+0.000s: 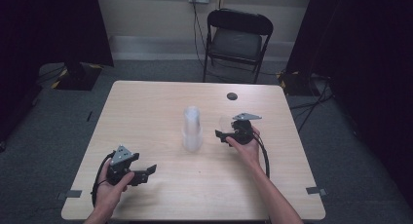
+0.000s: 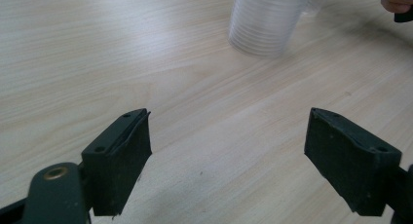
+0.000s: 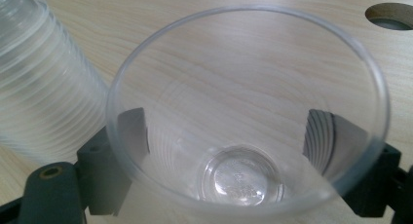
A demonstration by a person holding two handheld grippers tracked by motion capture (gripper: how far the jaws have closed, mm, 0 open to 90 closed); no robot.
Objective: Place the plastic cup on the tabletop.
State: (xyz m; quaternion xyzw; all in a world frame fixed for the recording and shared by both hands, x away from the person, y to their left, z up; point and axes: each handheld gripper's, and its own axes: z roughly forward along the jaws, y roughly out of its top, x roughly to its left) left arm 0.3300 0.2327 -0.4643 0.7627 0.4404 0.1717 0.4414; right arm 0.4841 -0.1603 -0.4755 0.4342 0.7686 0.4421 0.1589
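Note:
A tall stack of clear plastic cups (image 1: 192,129) stands near the middle of the pale wooden table (image 1: 160,97); it also rises at top in the left gripper view (image 2: 265,22) and at left in the right gripper view (image 3: 39,83). A single clear cup (image 3: 234,112) sits between the jaws of my right gripper (image 3: 226,131), mouth toward the camera; the jaws stand wide apart on either side of it. From above, this cup (image 1: 225,122) is just right of the stack, at my right gripper (image 1: 221,136). My left gripper (image 1: 148,174) is open over bare table at the front left (image 2: 226,131).
A round cable hole (image 1: 232,96) lies in the table behind the right gripper, also at top right (image 3: 389,14). A black folding chair (image 1: 237,39) stands beyond the far edge. Dark curtains flank the room. A hand holds each gripper.

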